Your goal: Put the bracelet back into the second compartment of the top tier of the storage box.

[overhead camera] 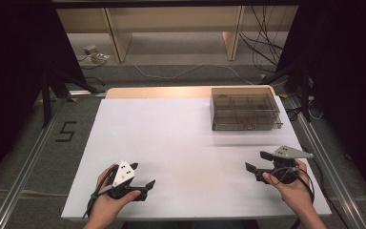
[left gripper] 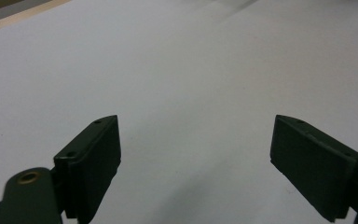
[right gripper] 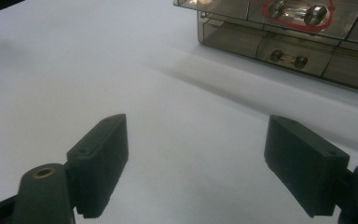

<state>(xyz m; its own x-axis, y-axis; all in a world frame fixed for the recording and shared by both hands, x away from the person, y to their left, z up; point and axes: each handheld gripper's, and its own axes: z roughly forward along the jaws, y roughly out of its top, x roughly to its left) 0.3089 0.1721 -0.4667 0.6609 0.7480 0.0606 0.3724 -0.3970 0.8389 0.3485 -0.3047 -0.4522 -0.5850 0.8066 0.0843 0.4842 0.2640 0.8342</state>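
Both hand-held grippers are being held low over the near part of the white counter (overhead camera: 181, 143), well apart from each other. The left hand-held gripper (overhead camera: 140, 179) is being kept released, its jaws spread wide over bare surface with nothing between them. The right hand-held gripper (overhead camera: 259, 161) is likewise being held released, jaws wide and empty, and is being pointed toward the clear compartment box (overhead camera: 245, 112) standing at the far right of the counter.

In the right gripper view the box (right gripper: 303, 42) is being shown with thin transparent walls and small metal-capped glass parts (right gripper: 296, 13) lying in its compartments. The box is being judged light, rigid and smooth-sided, so it is likely to slide or tip if pushed at one corner; its contents are being judged fragile and loose. A hold across an upright wall or the rim is being favoured over the flat top.

Open room is being left between the grippers and the box. The counter's right edge is lying just beside the box, and its far edge close behind, so little margin is being offered there.
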